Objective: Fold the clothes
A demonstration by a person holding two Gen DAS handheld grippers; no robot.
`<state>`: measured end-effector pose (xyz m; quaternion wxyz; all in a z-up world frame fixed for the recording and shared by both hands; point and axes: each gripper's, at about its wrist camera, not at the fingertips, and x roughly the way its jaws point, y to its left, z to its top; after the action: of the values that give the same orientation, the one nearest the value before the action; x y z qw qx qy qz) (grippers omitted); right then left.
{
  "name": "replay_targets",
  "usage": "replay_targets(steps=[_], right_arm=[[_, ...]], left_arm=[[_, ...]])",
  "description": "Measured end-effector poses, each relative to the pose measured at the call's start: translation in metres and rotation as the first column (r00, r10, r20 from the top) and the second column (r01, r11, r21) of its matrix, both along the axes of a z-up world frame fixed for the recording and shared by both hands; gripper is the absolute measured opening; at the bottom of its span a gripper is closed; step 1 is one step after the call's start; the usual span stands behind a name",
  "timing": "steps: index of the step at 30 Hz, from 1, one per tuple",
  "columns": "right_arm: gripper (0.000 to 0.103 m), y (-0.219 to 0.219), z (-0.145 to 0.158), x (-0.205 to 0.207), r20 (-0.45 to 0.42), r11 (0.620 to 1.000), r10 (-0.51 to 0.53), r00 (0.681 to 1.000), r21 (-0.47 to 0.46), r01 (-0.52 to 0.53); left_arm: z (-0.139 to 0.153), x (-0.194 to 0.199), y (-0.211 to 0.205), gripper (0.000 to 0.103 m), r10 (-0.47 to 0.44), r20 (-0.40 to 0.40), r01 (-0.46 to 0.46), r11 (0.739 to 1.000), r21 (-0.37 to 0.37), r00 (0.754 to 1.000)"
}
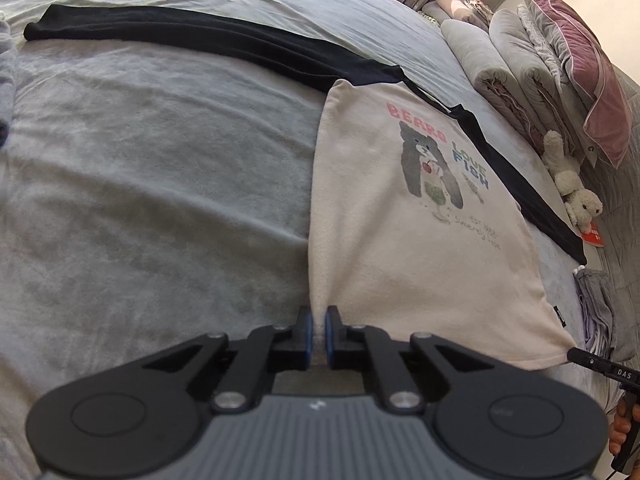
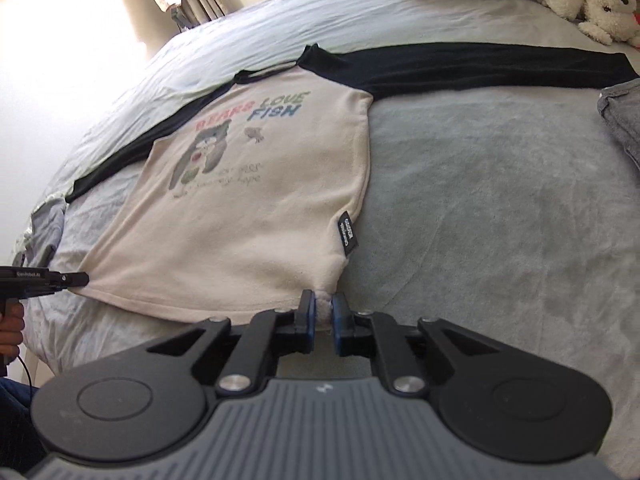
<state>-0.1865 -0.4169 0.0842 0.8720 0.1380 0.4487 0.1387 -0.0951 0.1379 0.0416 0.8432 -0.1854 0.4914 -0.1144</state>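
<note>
Each clamped on a hem corner, the left gripper and right gripper held the shirt lying flat on the bed, its length running straight ahead toward the collar.

I can't read the small script under the bear print or the black hem label; the grey garment is cut off at the frame edge.
</note>
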Motion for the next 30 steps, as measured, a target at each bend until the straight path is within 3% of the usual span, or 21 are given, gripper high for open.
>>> replay_targets(steps=[3, 12, 15, 16, 17, 18, 21, 25, 26, 30], right_arm=[[0.01, -0.006, 0.012, -0.008, 0.042, 1.0, -0.006, 0.999, 0.02, 0.005], [0.01, 0.009, -0.018, 0.005, -0.081, 0.992, 0.05, 0.995, -0.115, -0.059], [0.017, 0.01, -0.02, 0.008, -0.079, 0.99, 0.066, 0.995, -0.119, -0.076], [0.02, 0.01, -0.02, 0.009, -0.071, 0.99, 0.07, 0.995, -0.116, -0.078], [0.03, 0.007, -0.017, 0.009, -0.058, 0.991, 0.053, 0.997, -0.121, -0.06], [0.042, 0.004, -0.014, 0.009, -0.043, 0.991, 0.035, 0.998, -0.125, -0.04], [0.056, -0.017, -0.004, 0.011, 0.041, 0.994, -0.087, 0.995, -0.068, 0.089], [0.057, -0.036, -0.009, 0.029, 0.072, 0.967, -0.254, 0.964, 0.003, 0.255], [0.057, -0.038, -0.012, 0.039, 0.044, 0.954, -0.298, 0.953, -0.021, 0.299], [0.057, -0.036, -0.008, 0.061, 0.104, 0.942, -0.327, 0.939, -0.041, 0.332]], left_arm=[[-0.003, -0.002, -0.006, 0.006, -0.023, -0.003, 0.023, 0.999, 0.047, 1.0], [-0.011, -0.007, -0.027, 0.007, -0.097, -0.005, 0.096, 0.975, 0.202, 0.995], [-0.009, -0.006, -0.037, 0.012, -0.144, 0.023, 0.131, 0.949, 0.288, 0.989], [-0.009, -0.006, -0.04, 0.021, -0.158, 0.032, 0.14, 0.938, 0.316, 0.987], [-0.006, -0.003, -0.036, 0.028, -0.136, 0.032, 0.119, 0.942, 0.312, 0.99], [-0.003, 0.0, -0.032, 0.041, -0.114, 0.033, 0.098, 0.946, 0.309, 0.993], [0.008, 0.01, -0.022, 0.045, -0.048, 0.1, 0.011, 0.941, 0.338, 0.994], [0.017, 0.031, -0.021, 0.047, 0.028, 0.164, -0.084, 0.933, 0.349, 0.986], [0.016, 0.037, -0.025, 0.048, 0.031, 0.164, -0.087, 0.934, 0.348, 0.986], [0.013, 0.056, -0.047, 0.048, 0.019, 0.186, -0.083, 0.935, 0.345, 0.982]])
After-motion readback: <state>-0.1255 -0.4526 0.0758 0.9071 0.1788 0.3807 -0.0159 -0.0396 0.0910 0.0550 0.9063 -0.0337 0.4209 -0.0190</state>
